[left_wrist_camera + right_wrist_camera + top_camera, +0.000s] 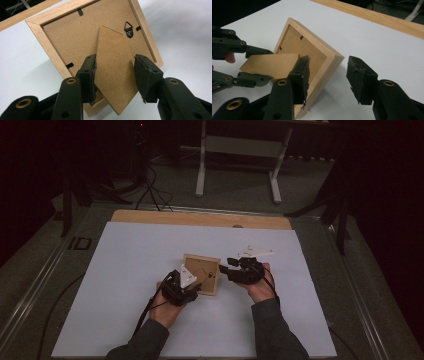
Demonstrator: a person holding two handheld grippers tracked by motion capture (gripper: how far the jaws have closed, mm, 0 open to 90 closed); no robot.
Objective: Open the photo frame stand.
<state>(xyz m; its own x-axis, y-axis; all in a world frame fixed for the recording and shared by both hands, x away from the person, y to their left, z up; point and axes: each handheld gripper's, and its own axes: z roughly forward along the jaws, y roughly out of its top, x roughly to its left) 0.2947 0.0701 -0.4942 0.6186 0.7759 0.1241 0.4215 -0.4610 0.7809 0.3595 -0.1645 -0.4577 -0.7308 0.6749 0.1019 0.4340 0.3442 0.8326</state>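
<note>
Left hand-held gripper [115, 75] clamps frame stand [113, 72]; right hand-held gripper [328, 80] part-open, frame edge [325, 68] between

A white sheet [150, 270] covers the bench beneath the tongs. Beyond them runs the bench's bare wooden edge [200, 218], then a white stand [240, 150] and cables [152, 190] on the floor.
</note>
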